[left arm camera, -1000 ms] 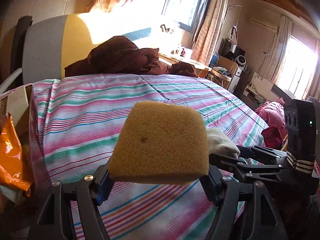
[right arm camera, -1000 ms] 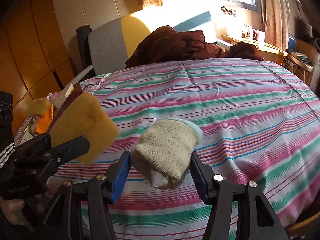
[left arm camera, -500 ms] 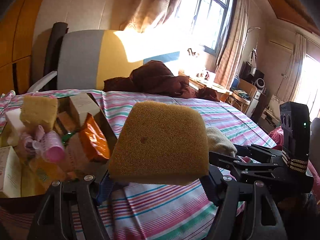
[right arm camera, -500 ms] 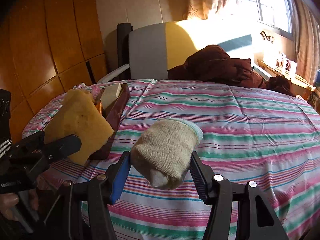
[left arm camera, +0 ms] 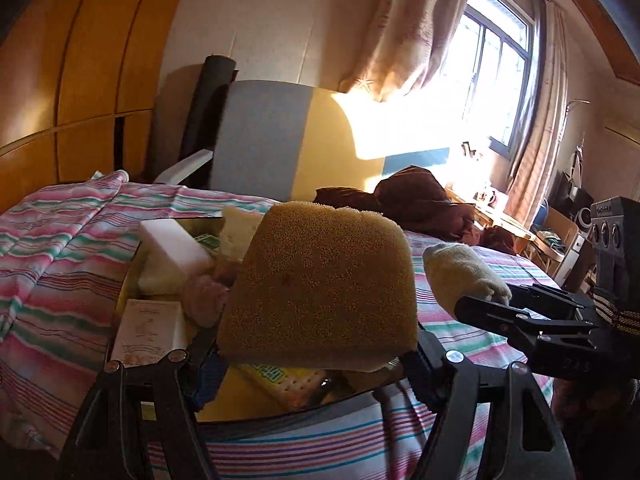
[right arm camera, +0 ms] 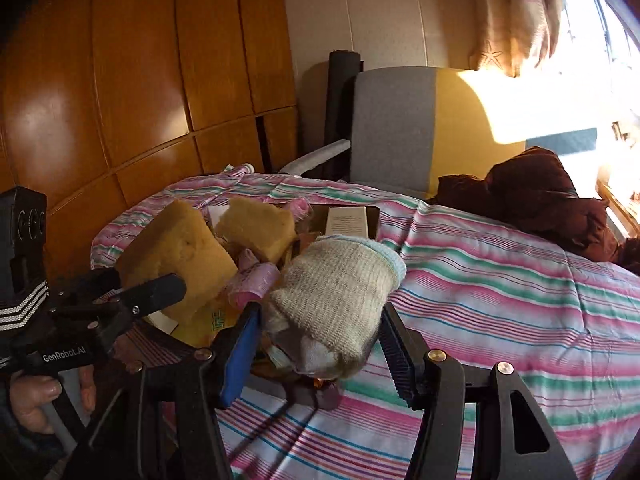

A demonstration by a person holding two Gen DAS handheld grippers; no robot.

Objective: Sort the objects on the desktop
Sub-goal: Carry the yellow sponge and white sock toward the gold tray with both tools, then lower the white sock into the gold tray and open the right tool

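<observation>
You have swung both tools leftward across the bed: a second ago only the pink, green and white striped bedspread (right arm camera: pixel 500 280) lay ahead, and now the shallow dark tray crowded with small goods (left arm camera: pixel 304 402), near the bed's left edge, sits under your grips. That suggests both loads are arriving at the collecting place, though whether they belong in it the pictures do not settle.

The bed carries everything; a heap of dark brown quilt (right arm camera: pixel 536 196) lies at its far side by the grey and yellow padded headboard (right arm camera: pixel 400 120). Orange wood panelling (right arm camera: pixel 132 80) lines the left wall, and sun pours through a curtained window (left arm camera: pixel 496 68) on the right.

In the tray you can see a white rectangular box (left arm camera: pixel 172 256), a second tan sponge block (right arm camera: pixel 260 228) and a pink ribbed roll (right arm camera: pixel 256 284).

Your left gripper (left arm camera: pixel 316 360) has its jaws clenched on the big tan porous sponge block (left arm camera: pixel 324 288), held above the tray. Your right gripper (right arm camera: pixel 316 344) has its jaws clamped on the rolled cream knitted sock with pale blue cuff (right arm camera: pixel 340 292), over the tray's near right edge.
</observation>
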